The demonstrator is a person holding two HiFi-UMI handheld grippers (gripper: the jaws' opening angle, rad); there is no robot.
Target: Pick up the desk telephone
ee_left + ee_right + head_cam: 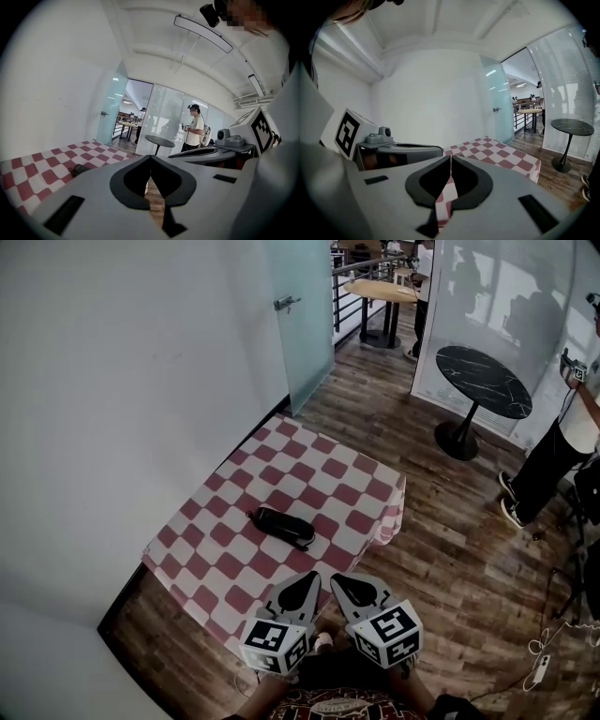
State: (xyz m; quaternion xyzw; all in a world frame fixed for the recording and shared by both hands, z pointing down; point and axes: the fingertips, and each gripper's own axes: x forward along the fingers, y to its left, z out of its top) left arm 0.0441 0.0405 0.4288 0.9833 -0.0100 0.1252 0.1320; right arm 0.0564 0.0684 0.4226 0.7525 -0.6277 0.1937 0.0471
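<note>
On the checked cloth of the table, near its middle and a little toward the near edge, lies the black desk telephone, with nothing touching it. Over that near edge the left gripper and the right gripper hang side by side, pointing toward the telephone and apart from it. Each gripper's own view shows its jaws brought together at the tips with nothing between them. Past the table's far corner stands a frosted glass door; off to the right, on the wood floor, are a round black side table and a person
</note>
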